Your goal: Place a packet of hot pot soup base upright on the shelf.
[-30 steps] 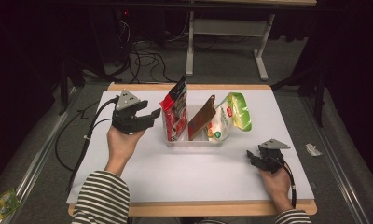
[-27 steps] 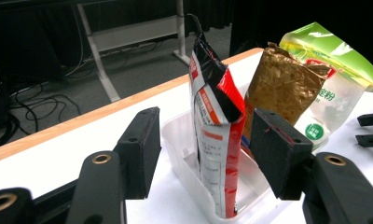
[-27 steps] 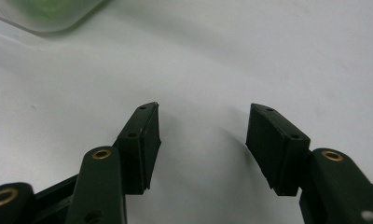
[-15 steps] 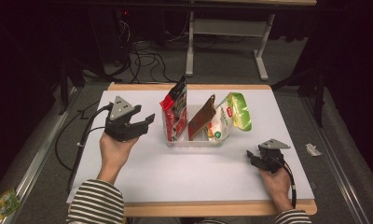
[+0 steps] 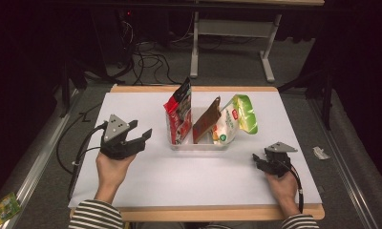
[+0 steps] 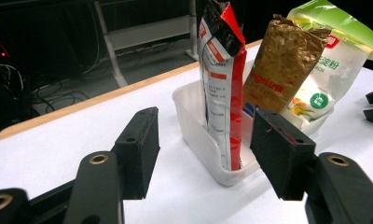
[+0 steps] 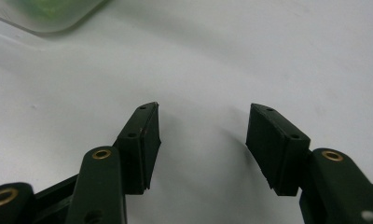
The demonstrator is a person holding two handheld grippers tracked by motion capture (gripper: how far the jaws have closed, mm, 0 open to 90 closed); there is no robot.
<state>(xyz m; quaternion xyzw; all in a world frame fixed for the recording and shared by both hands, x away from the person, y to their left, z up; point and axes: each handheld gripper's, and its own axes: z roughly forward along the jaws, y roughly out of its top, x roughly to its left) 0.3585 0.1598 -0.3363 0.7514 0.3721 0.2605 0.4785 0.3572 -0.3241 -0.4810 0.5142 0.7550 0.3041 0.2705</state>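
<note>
Overhead light is falling on the white table [image 5: 198,176], leaving the surrounding room dark. The high view is looking soft and grainy. In the right gripper view the jaws are casting faint shadows, and the tub [image 7: 44,18] is blurring out of focus.

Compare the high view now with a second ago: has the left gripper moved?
Yes. The left gripper has drawn back toward the table's near edge and down, away from the red bag in the tub. Its jaws are open and empty.

Striped sleeves; each black claw [image 5: 143,136] bears brass rivets, trailing cable.
</note>
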